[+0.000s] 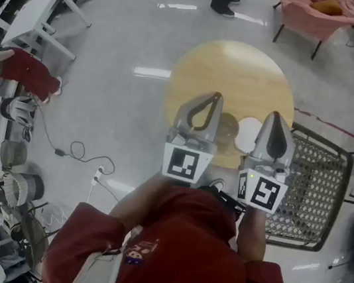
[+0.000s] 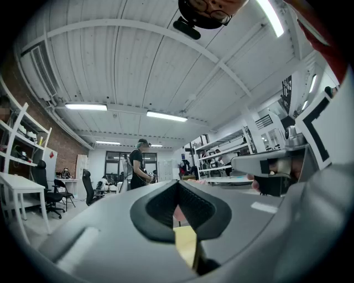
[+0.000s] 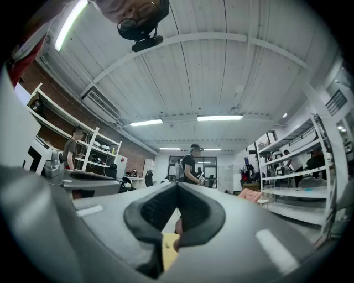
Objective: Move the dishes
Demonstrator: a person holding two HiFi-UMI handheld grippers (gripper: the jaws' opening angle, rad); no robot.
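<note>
both the left tool [image 2: 177, 183] and the right tool [image 3: 177, 185] are seen closed tip to tip with nothing held, pointed level across the room. a brown dish [image 1: 228, 123] and a white plate [image 1: 248, 134] are sat on the round surface [image 1: 230, 66], below and between the tools. if the tools are lowered without being opened first, the dishes could get knocked or shoved off the near edge

The left gripper [image 1: 219, 98] and right gripper [image 1: 274, 115] hover over the near edge of the round wooden worktop [image 1: 229, 72], each with its tips together. Between them sit a brown dish [image 1: 228, 123] and a white plate [image 1: 248, 134], side by side. A mesh chair [image 1: 310, 187] stands just beside the worktop.
</note>
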